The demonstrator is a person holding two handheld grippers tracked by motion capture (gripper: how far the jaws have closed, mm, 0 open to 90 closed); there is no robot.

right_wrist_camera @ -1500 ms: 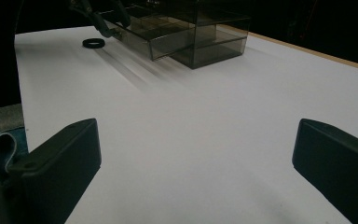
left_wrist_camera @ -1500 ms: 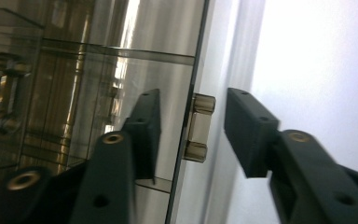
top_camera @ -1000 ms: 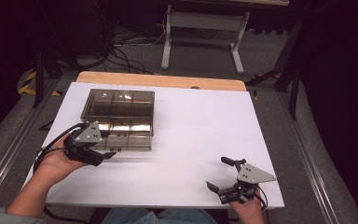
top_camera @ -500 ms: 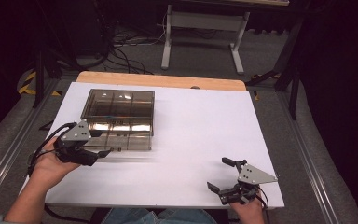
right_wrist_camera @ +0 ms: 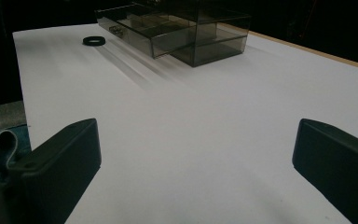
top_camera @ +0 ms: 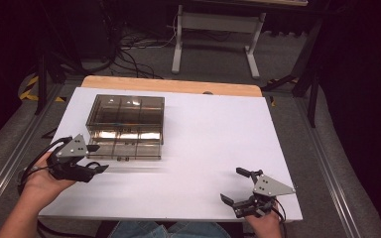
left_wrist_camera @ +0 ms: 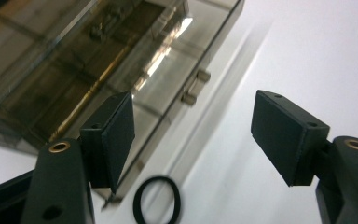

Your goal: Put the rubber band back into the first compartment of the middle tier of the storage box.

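Smoky clear plastic organizer box sits just beyond my left gripper, its lower drawer pulled out toward me. My left jaws stand released, nothing between them; a black rubber ring lies on the white surface just below them, beside the drawer's front. My right gripper rests well apart, jaws released over bare surface.

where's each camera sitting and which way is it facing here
High view: above the near table edge, looking forward and down on the smoky clear plastic compartment box; forearms, left gripper, right gripper.
Left gripper view: looks past its open jaws at the box and a small black rubber ring.
Right gripper view: low, looks across the white table; open jaws.
Both gripper views share box and ring.
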